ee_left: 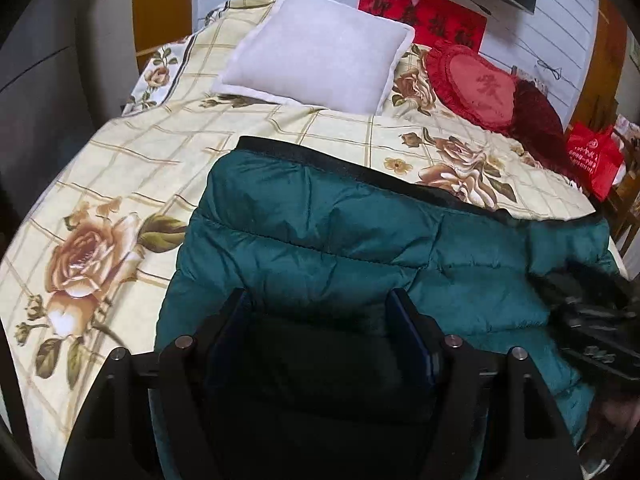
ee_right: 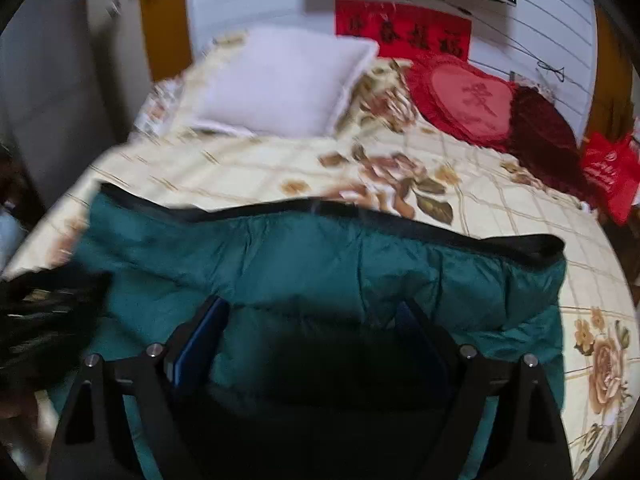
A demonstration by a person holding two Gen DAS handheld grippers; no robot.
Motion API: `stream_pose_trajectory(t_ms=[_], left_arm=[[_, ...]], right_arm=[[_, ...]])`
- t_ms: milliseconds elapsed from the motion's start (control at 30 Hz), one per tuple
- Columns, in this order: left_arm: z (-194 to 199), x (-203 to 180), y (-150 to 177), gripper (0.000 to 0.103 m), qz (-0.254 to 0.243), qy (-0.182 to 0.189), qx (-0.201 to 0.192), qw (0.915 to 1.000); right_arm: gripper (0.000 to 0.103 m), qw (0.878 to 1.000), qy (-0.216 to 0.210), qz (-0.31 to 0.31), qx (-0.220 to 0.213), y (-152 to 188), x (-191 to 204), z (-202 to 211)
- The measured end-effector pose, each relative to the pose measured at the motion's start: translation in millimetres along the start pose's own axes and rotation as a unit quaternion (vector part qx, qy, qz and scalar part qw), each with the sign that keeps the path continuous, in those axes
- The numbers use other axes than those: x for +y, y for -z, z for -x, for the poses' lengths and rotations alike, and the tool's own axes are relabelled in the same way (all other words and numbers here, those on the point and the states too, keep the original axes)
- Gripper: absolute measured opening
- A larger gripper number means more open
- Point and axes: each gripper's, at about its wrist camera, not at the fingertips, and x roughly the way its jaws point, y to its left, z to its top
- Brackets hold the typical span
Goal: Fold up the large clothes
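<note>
— Which way did the teal quilted puffer jacket run, relative to the claws?

— Its long axis lay left to right across the cream bedspread with the brown rose print, square to both claws. The black-trimmed edge was the far side, towards the white square pillow and the red heart-shaped cushion.

— And where did each claw sit over it?

— The left gripper hung over the jacket's left portion, with the left edge of the fabric just beside its left finger. The right gripper hung over the right portion; there the jacket's right end lay further off to the right. Both had teal fabric directly below and ahead.

— Were they gripping anything?

— No. Both sets of fingers stood spread wide, with nothing pinched between the blue pads. Whether the tips touched the cloth I could not tell; the near part fell in dark shadow.

— Which hand was better placed for a fold?

— I would judge it even: one claw per half, so the near edge could be lifted away towards the black trim. The right view was blurred, so its position was less certain.
</note>
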Motion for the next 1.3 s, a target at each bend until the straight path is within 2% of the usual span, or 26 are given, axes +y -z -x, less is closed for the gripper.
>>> stream_pose_trajectory(t_ms=[67, 367, 467, 567, 633, 733, 833, 900, 1033, 1167, 1300], left_arm=[[-6, 3, 1, 0.081, 0.005, 0.008, -0.004, 0.9999], [-13, -3, 2, 0.081, -0.006, -0.005, -0.009, 0.9999], [-1, -3, -3, 0.08, -0.009, -0.011, -0.009, 0.9999], [11, -4, -12, 0.08, -0.013, -0.014, -0.029, 0.9994], [10, -3, -18, 0.08, -0.011, -0.021, -0.028, 0.9993], [-4, 2, -22, 0.08, 0.0, -0.027, -0.011, 0.9996], [-17, 4, -21, 0.08, 0.007, -0.029, 0.001, 0.9996], [-23, 3, -19, 0.08, 0.002, -0.03, -0.001, 0.9995], [-32, -2, -17, 0.081, -0.013, -0.042, -0.002, 0.999], [-37, -1, -17, 0.081, -0.007, -0.041, 0.001, 0.9991], [-38, 0, -16, 0.082, -0.01, -0.041, 0.001, 0.9991]], right_arm=[[0.09, 1.0, 0.0, -0.012, 0.019, 2, -4, -19], [0.094, 0.999, 0.002, -0.024, 0.032, 6, -10, -47], [0.093, 0.999, -0.009, -0.029, 0.029, 3, -14, -32], [0.093, 0.999, -0.022, -0.047, -0.006, 5, -30, 2], [0.093, 0.998, -0.008, -0.053, -0.02, 6, -45, 19], [0.093, 0.998, 0.036, -0.057, -0.019, 9, -74, 26], [0.093, 0.995, 0.071, -0.065, -0.007, 13, -97, 18], [0.093, 0.995, 0.078, -0.069, 0.009, 16, -108, 4], [0.097, 0.994, 0.089, -0.063, 0.012, 24, -108, -13], [0.1, 0.993, 0.098, -0.061, 0.016, 25, -106, -26], [0.099, 0.993, 0.104, -0.059, 0.025, 22, -104, -22]])
